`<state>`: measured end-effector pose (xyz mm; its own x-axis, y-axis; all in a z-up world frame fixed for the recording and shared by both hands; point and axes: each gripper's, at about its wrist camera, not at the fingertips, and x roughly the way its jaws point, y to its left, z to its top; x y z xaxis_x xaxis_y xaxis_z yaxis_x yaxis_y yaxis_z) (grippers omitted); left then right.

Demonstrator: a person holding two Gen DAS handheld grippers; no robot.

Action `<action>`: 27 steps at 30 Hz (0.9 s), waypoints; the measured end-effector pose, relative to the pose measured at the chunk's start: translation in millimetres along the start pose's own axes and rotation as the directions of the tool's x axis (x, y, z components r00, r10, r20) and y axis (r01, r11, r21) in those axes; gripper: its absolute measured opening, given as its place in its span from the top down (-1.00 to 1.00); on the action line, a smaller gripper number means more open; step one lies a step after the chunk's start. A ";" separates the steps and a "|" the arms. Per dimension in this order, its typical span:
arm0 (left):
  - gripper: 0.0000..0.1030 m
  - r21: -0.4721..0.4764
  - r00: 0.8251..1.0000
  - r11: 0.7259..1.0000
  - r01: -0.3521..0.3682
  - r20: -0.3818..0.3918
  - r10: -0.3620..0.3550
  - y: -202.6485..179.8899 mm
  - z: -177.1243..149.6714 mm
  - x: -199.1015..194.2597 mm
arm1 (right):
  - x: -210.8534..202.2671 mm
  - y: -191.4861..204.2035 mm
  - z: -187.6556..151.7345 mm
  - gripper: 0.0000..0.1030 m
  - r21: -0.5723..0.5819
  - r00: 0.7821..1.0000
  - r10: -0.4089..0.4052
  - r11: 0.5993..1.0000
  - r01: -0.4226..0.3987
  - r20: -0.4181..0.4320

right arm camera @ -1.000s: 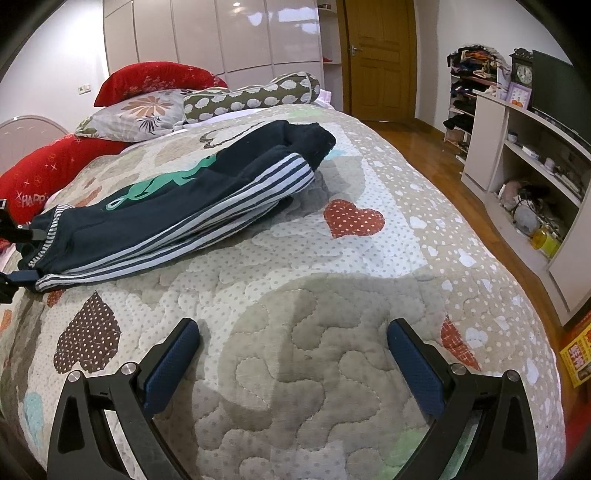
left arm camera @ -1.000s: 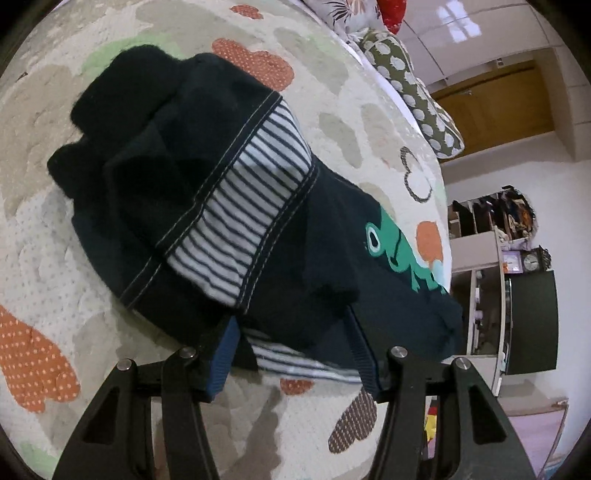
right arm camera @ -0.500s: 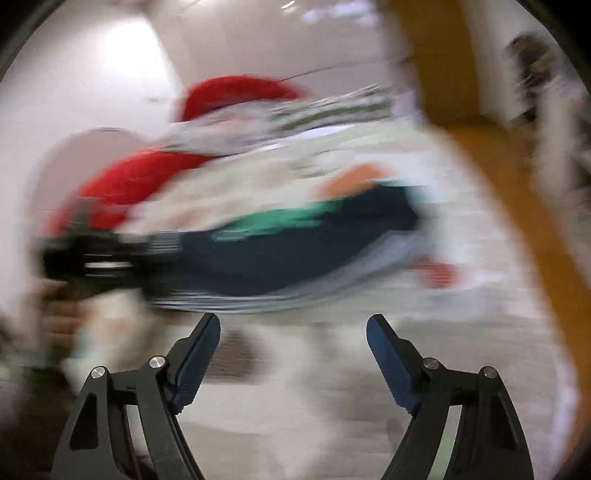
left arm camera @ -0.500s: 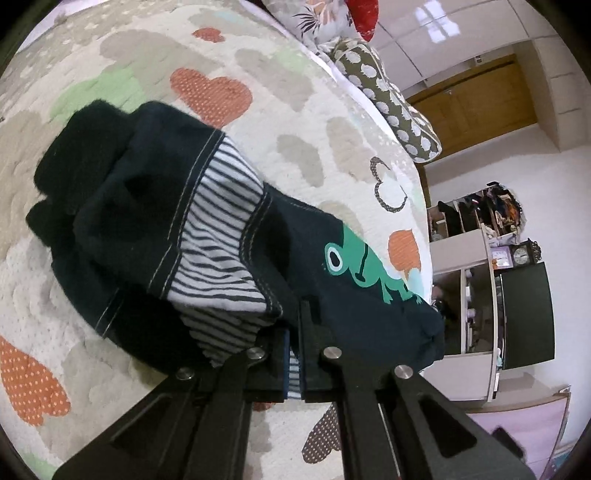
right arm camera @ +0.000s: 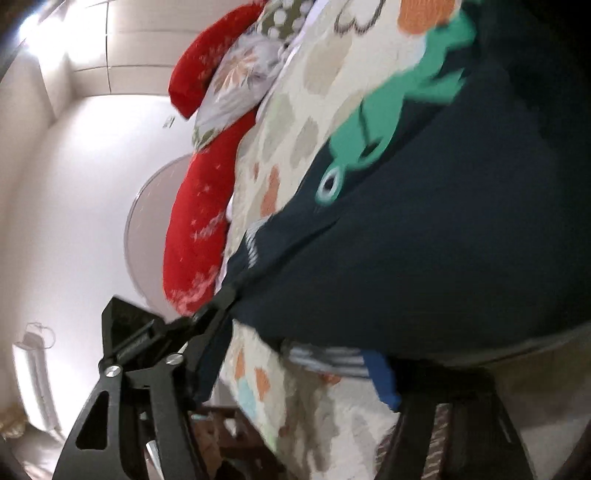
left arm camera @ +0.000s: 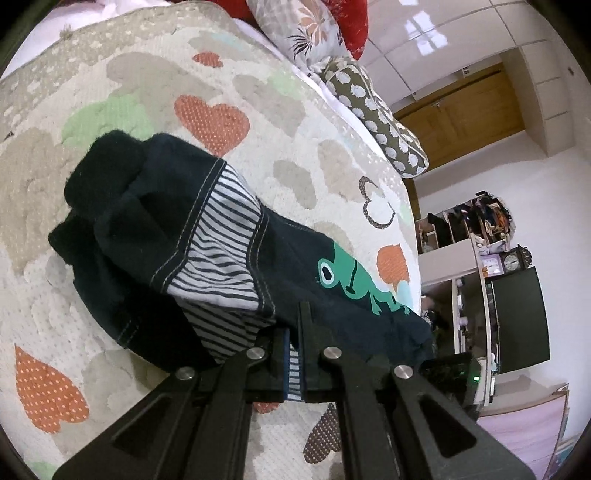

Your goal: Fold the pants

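Observation:
Dark navy pants (left arm camera: 155,236) with a striped side panel and a green frog print lie on the heart-patterned quilt (left arm camera: 258,103). My left gripper (left arm camera: 293,354) is shut on the striped edge of the pants near their waist end. In the right wrist view the pants (right arm camera: 424,236) fill the frame, close and blurred. My right gripper (right arm camera: 295,373) is open around the striped lower edge of the pants. The left gripper (right arm camera: 218,306) also shows there, clamped on the pants' corner.
Red and floral pillows (left arm camera: 317,33) and a spotted bolster (left arm camera: 373,114) lie at the head of the bed. A white shelf unit with a clock (left arm camera: 513,262) and a dark screen stand beyond the bed's edge. A wooden door (left arm camera: 465,114) is behind.
My left gripper closed on the pants' striped edge. My right gripper swung from the bare quilt across to the pants and now sits right up against them, still open.

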<state>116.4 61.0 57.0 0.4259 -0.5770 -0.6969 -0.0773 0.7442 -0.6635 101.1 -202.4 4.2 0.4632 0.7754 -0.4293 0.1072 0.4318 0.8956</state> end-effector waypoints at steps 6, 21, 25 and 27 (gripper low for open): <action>0.94 -0.014 1.000 1.000 -0.004 0.006 0.004 5.0 3.5 4.7 | -45.9 -6.1 22.0 0.11 -0.040 0.954 -0.238 0.968 0.249 0.181; 0.93 0.114 0.989 0.983 -0.146 0.056 0.140 -32.3 122.7 59.7 | -45.8 42.3 122.4 0.81 -0.184 0.918 -0.320 0.913 0.365 0.233; 0.79 -0.004 0.999 0.999 -0.034 -0.038 0.034 -7.9 150.1 79.0 | -23.4 12.1 173.2 -0.38 0.001 0.923 -0.313 0.947 0.321 0.223; 0.75 -0.013 1.000 1.000 -0.016 -0.018 0.016 -1.9 154.6 72.2 | -22.8 -2.0 185.2 -0.38 0.074 0.928 -0.293 0.956 0.283 0.229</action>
<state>286.7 70.0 50.0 0.4085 -0.5709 -0.7122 -0.0956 0.7492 -0.6554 253.3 -306.2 33.8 0.6001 0.4878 -0.6340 0.2992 0.5982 0.7434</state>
